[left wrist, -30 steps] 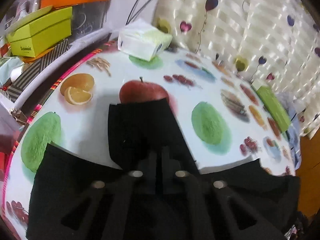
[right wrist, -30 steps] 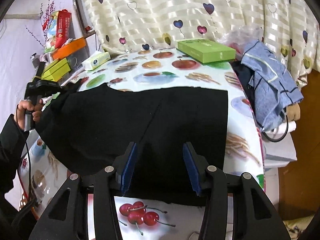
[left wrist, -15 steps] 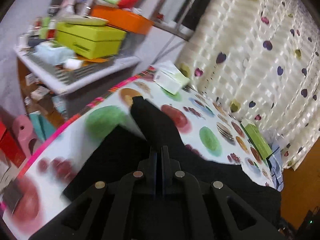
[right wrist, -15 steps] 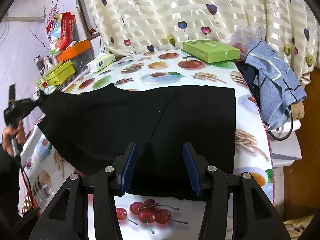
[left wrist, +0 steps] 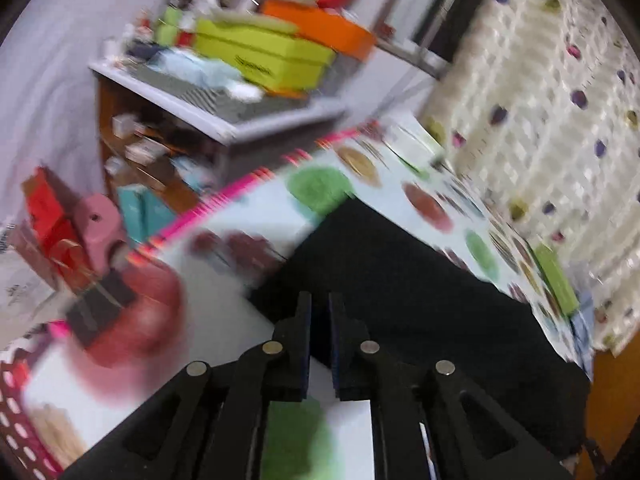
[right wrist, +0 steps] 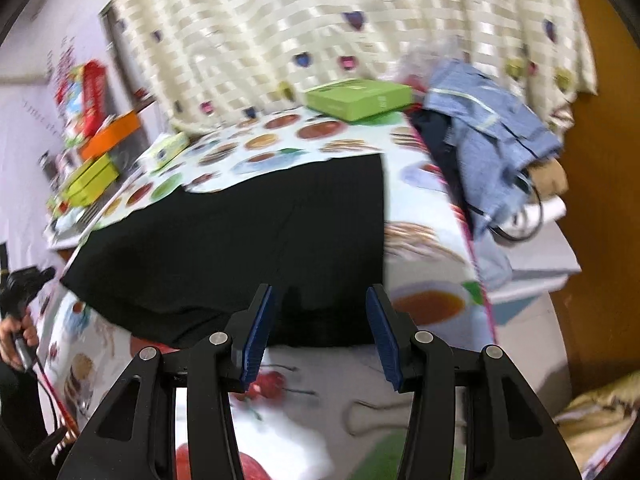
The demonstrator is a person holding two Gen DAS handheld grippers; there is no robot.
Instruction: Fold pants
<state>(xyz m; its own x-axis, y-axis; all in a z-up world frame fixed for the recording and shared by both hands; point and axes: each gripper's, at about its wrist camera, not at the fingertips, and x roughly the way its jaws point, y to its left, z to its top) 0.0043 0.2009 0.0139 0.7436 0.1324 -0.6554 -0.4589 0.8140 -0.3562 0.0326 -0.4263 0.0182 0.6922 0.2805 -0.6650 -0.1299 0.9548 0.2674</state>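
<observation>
The black pants (right wrist: 248,240) lie spread flat across the fruit-print tablecloth (right wrist: 424,300); they also show in the left wrist view (left wrist: 420,280). My left gripper (left wrist: 318,312) is at the pants' near edge with its jaws almost closed on a narrow gap; the view is blurred and I cannot tell whether cloth is between them. My right gripper (right wrist: 320,304) is open and empty, just above the pants' near hem.
A green box (right wrist: 360,98) and a tissue box (right wrist: 166,148) sit at the table's far side. Blue clothes (right wrist: 488,128) are heaped at the right edge. A cluttered shelf (left wrist: 240,80) with yellow-green and orange boxes stands left of the table. Curtains (right wrist: 320,20) hang behind.
The left gripper pulled back toward the table's left edge and the raised pant end now lies flat. The right gripper tilted and moved slightly closer, still open.
</observation>
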